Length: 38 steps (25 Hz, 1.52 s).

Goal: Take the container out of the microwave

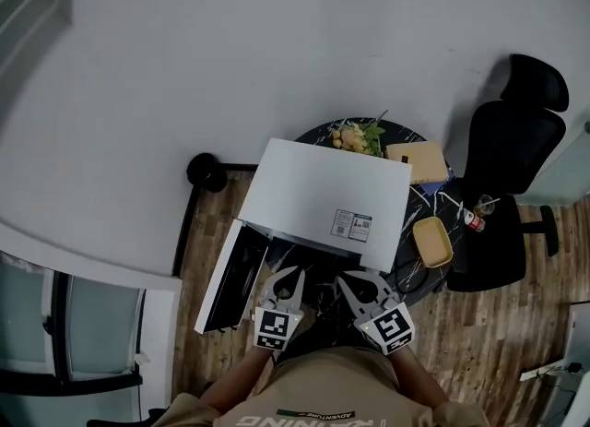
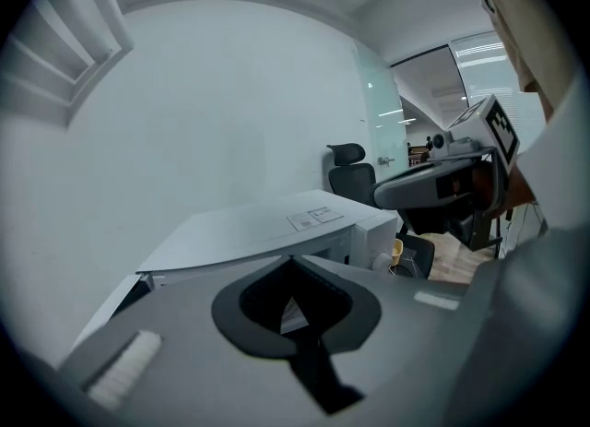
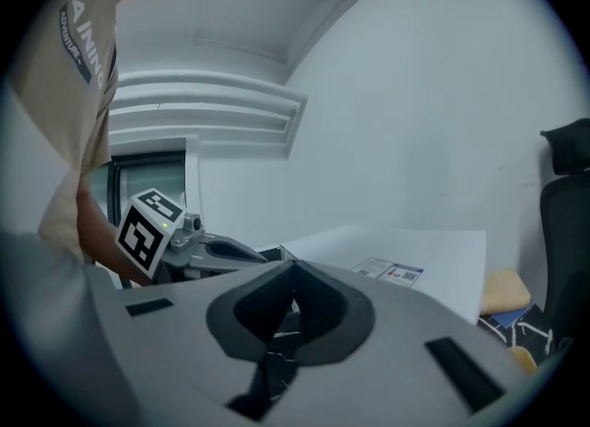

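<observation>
A white microwave (image 1: 327,199) stands on a dark marbled round table (image 1: 426,202), its door (image 1: 230,278) swung open to the left. Its inside is hidden in every view. A yellow oval container (image 1: 432,241) sits on the table to the microwave's right. My left gripper (image 1: 293,274) and right gripper (image 1: 347,278) hover side by side before the microwave's front, close to my body. In both gripper views the jaws meet at their tips, left gripper (image 2: 292,261) and right gripper (image 3: 295,266), with nothing between them. The microwave's top (image 2: 277,227) lies beyond the jaws.
A plate of salad (image 1: 358,136) and a tan flat box (image 1: 417,160) sit behind the microwave. A black office chair (image 1: 512,158) stands at the right, with a small bottle (image 1: 473,220) near it. A white wall is behind; a glass door (image 1: 64,333) is at lower left.
</observation>
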### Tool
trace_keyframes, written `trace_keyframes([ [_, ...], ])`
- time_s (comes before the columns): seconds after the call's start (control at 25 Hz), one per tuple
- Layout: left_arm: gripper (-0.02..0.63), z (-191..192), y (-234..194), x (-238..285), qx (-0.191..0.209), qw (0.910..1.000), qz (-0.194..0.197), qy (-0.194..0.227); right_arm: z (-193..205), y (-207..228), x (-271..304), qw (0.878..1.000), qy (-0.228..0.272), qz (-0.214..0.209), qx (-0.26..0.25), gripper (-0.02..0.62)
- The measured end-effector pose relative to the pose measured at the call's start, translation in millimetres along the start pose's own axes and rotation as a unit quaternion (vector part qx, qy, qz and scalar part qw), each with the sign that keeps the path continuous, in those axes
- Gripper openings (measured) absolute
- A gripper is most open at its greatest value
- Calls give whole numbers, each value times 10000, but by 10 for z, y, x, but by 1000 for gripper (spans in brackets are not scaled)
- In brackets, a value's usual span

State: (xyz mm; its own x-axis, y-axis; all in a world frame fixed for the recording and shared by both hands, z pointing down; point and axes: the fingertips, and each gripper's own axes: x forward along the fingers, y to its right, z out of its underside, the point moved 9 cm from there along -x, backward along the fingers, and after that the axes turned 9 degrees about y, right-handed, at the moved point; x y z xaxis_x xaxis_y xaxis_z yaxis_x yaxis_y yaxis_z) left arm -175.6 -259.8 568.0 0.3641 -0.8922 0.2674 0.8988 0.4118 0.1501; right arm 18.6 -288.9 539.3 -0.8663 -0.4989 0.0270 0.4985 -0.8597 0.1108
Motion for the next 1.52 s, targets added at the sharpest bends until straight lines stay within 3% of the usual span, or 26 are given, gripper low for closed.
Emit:
trace_keyframes([
  [0.32, 8, 340, -176, 264, 450, 9967, 567, -359, 37, -89, 27, 9992, -12, 402, 23, 8],
  [0.6, 9, 724, -239, 895, 1435, 9762, 1309, -970, 136, -130, -138, 9960, -294, 842, -41, 8],
  [0.68, 9, 815, -251, 1085, 1930, 9659, 1304, -1134, 146, -162, -183, 9948, -323, 969, 10, 8],
  [0.84, 20, 979, -193, 1370, 3190, 9292, 1295, -1343, 212, -203, -246, 9919, -391, 1209, 15, 8],
  [0.96, 51, 1089, -111, 1500, 3722, 9046, 1517, -1418, 216, -232, -286, 9897, -424, 1371, 24, 8],
  [1.04, 52, 1150, -91, 1559, 3917, 8934, 1622, -1485, 201, -253, -329, 9882, -413, 1476, 36, 8],
  [1.24, 55, 1279, -141, 1710, 4068, 8789, 1786, -1737, 184, -257, -435, 9841, -430, 1722, -47, 8],
  [1.52, 55, 1479, -136, 1883, 4477, 8456, 2031, -2082, 228, -237, -523, 9787, -432, 2004, 63, 8],
])
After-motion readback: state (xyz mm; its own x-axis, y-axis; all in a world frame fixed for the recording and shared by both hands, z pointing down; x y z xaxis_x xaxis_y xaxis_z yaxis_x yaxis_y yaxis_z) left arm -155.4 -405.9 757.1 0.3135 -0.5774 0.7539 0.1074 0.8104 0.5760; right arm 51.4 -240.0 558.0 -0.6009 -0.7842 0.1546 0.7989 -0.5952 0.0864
